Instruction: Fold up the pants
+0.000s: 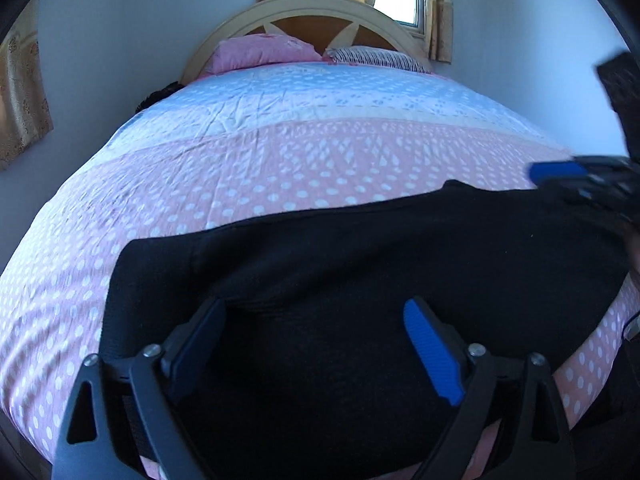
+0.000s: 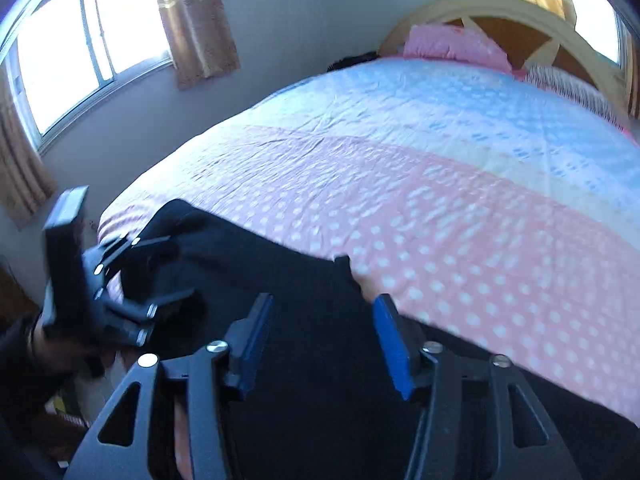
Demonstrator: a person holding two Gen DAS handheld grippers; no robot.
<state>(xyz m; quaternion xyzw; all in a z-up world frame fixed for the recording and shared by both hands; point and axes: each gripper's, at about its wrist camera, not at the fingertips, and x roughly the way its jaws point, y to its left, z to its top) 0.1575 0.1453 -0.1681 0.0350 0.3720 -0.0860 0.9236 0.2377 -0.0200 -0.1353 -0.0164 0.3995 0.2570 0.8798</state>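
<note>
Black pants (image 1: 360, 264) lie spread across the near end of the bed, dark and nearly featureless. My left gripper (image 1: 316, 312) hovers just over them, open, with its fingers wide apart and only the cloth below showing between them. At the right edge, my right gripper (image 1: 560, 182) reaches over the pants' far right end, blurred. In the right wrist view, my right gripper (image 2: 322, 308) is open above the pants (image 2: 280, 264). My left gripper (image 2: 176, 268) shows at the left over the cloth's other end, jaws spread, held by a hand (image 2: 36, 344).
The bed cover (image 1: 280, 152) is pink with white dots near me and pale blue farther off. A pink pillow (image 1: 260, 52) and a striped pillow (image 1: 376, 58) lie against the arched headboard (image 1: 320, 4). A window (image 2: 80, 40) with curtains is on the left wall.
</note>
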